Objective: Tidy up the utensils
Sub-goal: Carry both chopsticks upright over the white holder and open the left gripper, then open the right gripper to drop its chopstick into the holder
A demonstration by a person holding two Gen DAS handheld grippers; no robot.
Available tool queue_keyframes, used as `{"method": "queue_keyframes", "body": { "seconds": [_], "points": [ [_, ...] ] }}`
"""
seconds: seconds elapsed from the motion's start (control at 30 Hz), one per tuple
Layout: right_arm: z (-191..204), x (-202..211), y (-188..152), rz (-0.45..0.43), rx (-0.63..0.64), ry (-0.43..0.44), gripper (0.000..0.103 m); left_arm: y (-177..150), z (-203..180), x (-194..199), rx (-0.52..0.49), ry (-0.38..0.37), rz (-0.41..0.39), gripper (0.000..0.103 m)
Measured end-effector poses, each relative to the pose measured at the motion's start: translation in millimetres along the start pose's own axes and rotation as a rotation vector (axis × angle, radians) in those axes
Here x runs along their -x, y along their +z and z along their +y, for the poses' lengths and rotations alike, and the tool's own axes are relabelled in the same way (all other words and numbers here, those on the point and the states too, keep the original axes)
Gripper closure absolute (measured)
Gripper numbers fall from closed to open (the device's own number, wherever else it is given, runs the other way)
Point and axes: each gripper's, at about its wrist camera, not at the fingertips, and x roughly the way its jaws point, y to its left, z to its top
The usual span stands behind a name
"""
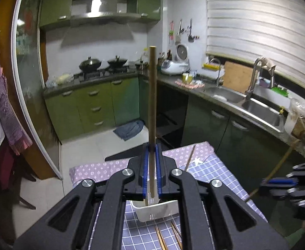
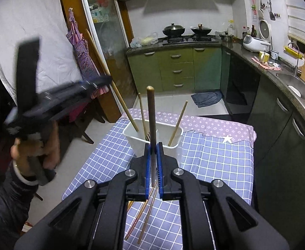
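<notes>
Your left gripper [image 1: 152, 166] was shut tight on one light brown wooden stick [image 1: 152, 108], which stood straight up between the blue pads [image 1: 145, 170]. Your right gripper [image 2: 154, 166] was shut on one dark stick [image 2: 152, 129] too, and that one also pointed up.

You had one white bin [image 2: 135, 143] on the table. It stood just past the tips of your right gripper. In it I counted three thin sticks leaning out: one long wooden stick [image 2: 131, 120] at the left, one thin chopstick [image 2: 142, 112] beside it, and one chopstick [image 2: 178, 123] at the right. There was also a small metal fork [image 2: 147, 135] in the bin, I think, but the dark stick hid part of it.

Two loose chopsticks [image 2: 146, 208] lay flat on the blue checked cloth [image 2: 215, 162], under your right gripper and near you. From the left wrist view, one more chopstick [image 1: 191, 156] lay across the purple cloth [image 1: 102, 168] at the far end of the table.

Your left hand [image 2: 35, 152], in a dark sleeve [image 2: 8, 204], held its gripper up at the left side, well apart from the bin. It looked blurry.

Behind the table were green cupboards [image 2: 173, 70], two black pans [image 2: 174, 29] on the stove and a steel sink [image 1: 262, 112] on the right.
</notes>
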Motion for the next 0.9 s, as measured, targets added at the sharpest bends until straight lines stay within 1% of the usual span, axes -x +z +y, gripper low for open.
{"method": "queue_keyframes", "body": {
  "seconds": [0.17, 0.3, 0.37, 0.4, 0.43, 0.5, 0.57, 0.6, 0.63, 0.7, 0.8, 0.9],
  "points": [
    [-1.9, 2.5, 8.4, -0.012, -0.002, -0.003, 0.096, -17.1, 6.8, -40.8, 0.002, 0.031, 0.082, 0.096],
    [-1.0, 3.8, 20.7, -0.029, -0.002, -0.001, 0.096, -40.2, 10.8, -60.6, 0.011, 0.025, 0.154, 0.096],
    [0.0, 4.0, 27.7, -0.039, 0.0, 0.003, 0.096, -49.1, 12.1, -62.0, 0.012, 0.022, 0.167, 0.09],
    [1.0, 4.5, 32.6, -0.048, 0.001, 0.004, 0.096, -51.9, 13.7, -60.2, 0.019, 0.017, 0.167, 0.08],
    [1.5, 5.1, 38.0, -0.058, 0.0, 0.005, 0.096, -53.7, 14.9, -56.8, 0.026, 0.017, 0.163, 0.064],
    [1.5, 4.8, 51.1, -0.078, -0.006, 0.001, 0.096, -55.5, 19.6, -45.2, 0.044, 0.019, 0.135, 0.054],
    [-1.6, 2.8, 64.0, -0.1, -0.018, -0.012, 0.096, -55.9, 20.0, -31.2, 0.034, 0.027, 0.106, 0.047],
    [-3.3, 0.4, 70.0, -0.106, -0.024, -0.017, 0.096, -56.8, 19.7, -21.7, 0.022, 0.036, 0.085, 0.039],
    [-5.8, -1.1, 75.9, -0.109, -0.031, -0.019, 0.096, -58.7, 19.4, -11.8, 0.016, 0.046, 0.064, 0.036],
    [-11.3, -10.6, 86.8, -0.116, -0.051, -0.027, 0.096, -62.4, 17.9, 1.8, 0.004, 0.048, 0.048, 0.035],
    [-20.9, -33.5, 97.4, -0.1, -0.08, -0.034, 0.096, -71.2, 15.6, 18.6, -0.007, 0.038, 0.054, 0.033],
    [-26.3, -61.5, 97.4, -0.055, -0.085, -0.043, 0.096, -81.9, 17.4, 31.3, 0.002, 0.018, 0.068, 0.025]
  ]
}}
